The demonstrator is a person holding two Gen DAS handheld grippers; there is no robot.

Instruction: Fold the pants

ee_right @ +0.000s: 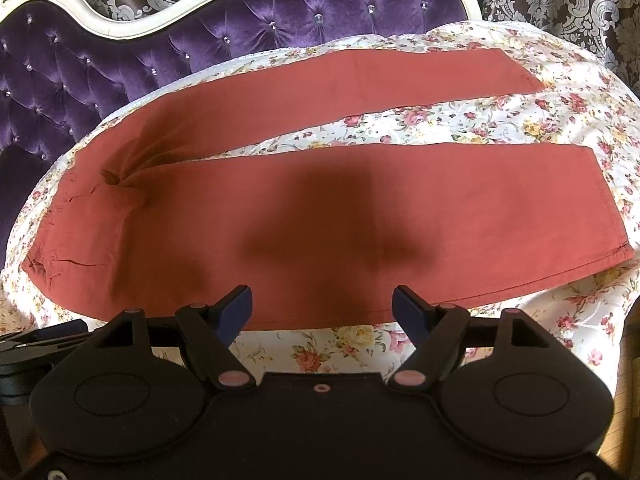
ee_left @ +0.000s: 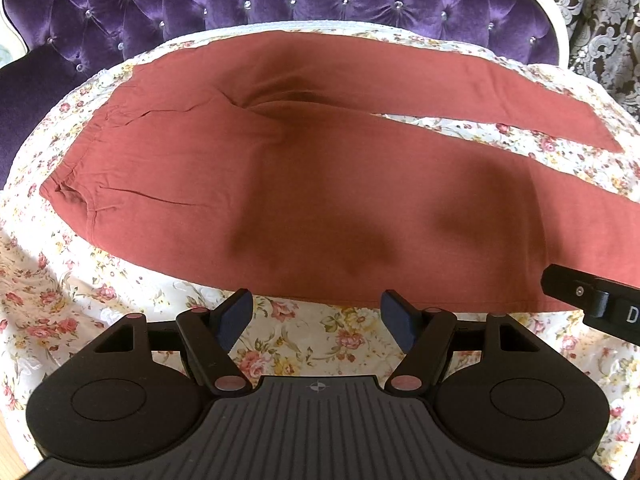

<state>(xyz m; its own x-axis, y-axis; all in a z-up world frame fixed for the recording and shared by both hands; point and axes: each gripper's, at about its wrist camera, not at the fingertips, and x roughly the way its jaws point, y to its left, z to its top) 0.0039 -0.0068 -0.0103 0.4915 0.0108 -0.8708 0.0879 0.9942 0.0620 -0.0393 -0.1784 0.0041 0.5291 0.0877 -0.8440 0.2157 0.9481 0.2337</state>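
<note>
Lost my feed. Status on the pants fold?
Both tongs open, left, right, holding nothing. Pants flat on floral cover, legs spread, unfolded. Nothing in the way.
</note>
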